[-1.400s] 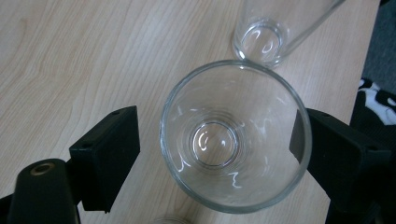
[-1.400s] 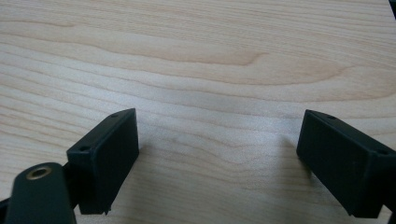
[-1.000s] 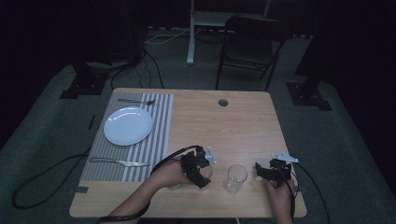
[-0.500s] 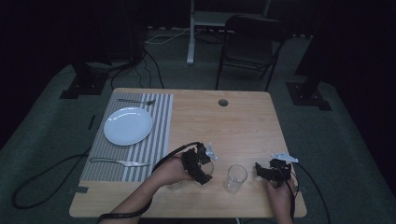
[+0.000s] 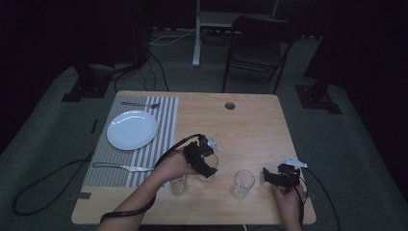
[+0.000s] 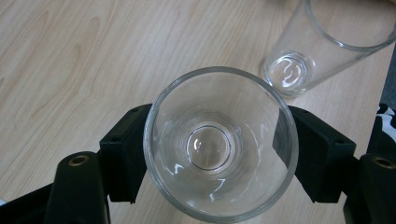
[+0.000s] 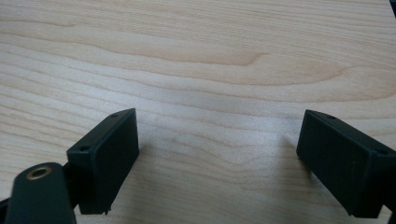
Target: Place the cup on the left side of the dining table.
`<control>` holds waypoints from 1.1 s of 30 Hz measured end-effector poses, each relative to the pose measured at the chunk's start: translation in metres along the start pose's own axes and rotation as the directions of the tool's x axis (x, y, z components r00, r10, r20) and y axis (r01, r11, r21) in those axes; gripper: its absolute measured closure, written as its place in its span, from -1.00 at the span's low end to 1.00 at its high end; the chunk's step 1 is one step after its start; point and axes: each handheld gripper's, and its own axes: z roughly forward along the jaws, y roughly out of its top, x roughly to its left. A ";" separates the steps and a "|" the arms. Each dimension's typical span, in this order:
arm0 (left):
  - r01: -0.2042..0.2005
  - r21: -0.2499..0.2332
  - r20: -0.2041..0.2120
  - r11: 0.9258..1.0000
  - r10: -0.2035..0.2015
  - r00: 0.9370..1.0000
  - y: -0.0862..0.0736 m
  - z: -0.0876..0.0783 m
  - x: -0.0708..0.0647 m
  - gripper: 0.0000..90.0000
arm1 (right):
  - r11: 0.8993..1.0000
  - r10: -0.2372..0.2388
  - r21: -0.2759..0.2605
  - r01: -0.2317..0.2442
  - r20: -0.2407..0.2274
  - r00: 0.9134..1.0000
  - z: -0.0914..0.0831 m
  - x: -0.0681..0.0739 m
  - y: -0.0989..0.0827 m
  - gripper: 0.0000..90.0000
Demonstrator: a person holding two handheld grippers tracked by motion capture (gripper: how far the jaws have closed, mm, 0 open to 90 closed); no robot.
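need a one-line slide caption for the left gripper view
Left gripper jaws clamp a clear glass from both sides; a second glass stands behind on the wooden table.

The light wooden rectangular surface has a small round hole near its far edge. A grey striped placemat covers its left part. Three clear drinking glasses stand on the bare wood near the front: one at the left, one just beside it, and one farther right.
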 end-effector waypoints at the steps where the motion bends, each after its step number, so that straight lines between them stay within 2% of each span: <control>1: 0.007 -0.001 -0.007 1.000 -0.007 1.000 -0.001 -0.001 0.002 -0.35 | 1.000 0.000 0.000 0.000 0.000 1.000 0.000 0.000 0.000 -0.72; 7: 0.060 -0.034 -0.035 0.998 -0.062 0.997 -0.009 -0.011 0.018 -0.35 | 1.000 0.001 -0.001 -0.001 0.000 1.000 0.000 0.000 0.000 -0.72; 9: 0.067 -0.036 -0.042 0.997 -0.068 0.997 -0.010 -0.012 0.019 -0.35 | 1.000 0.002 -0.002 -0.002 0.000 1.000 0.000 0.000 0.000 -0.72; 10: 0.089 -0.039 -0.064 0.995 -0.091 0.994 -0.014 -0.016 0.025 -0.35 | 1.000 0.002 -0.002 -0.002 0.000 1.000 0.000 0.000 0.000 -0.72; 11: 0.090 -0.040 -0.073 0.995 -0.093 0.993 -0.016 -0.017 0.027 -0.35 | 1.000 0.002 -0.002 -0.002 0.000 1.000 0.000 0.000 0.000 -0.72; 14: 0.115 -0.045 -0.085 0.992 -0.119 0.989 -0.022 -0.023 0.034 -0.35 | 1.000 0.002 -0.001 -0.002 -0.001 1.000 0.000 0.000 0.000 -0.72; 18: 0.155 -0.050 -0.109 0.987 -0.159 0.981 -0.031 -0.028 0.044 -0.35 | 1.000 0.001 -0.001 -0.001 0.000 1.000 0.000 0.000 0.000 -0.72; 25: 0.194 -0.040 -0.154 0.980 -0.198 0.968 -0.048 -0.035 0.057 -0.35 | 1.000 0.003 0.000 -0.003 0.000 1.000 0.000 0.000 0.000 -0.72; 30: 0.243 -0.046 -0.159 0.969 -0.247 0.956 -0.060 -0.038 0.068 -0.35 | 1.000 0.001 -0.001 -0.001 0.000 1.000 0.000 0.000 0.000 -0.72; 33: 0.256 -0.047 -0.183 0.966 -0.260 0.948 -0.067 -0.044 0.074 -0.35 | 1.000 0.002 0.000 -0.002 0.000 1.000 0.000 0.000 0.000 -0.72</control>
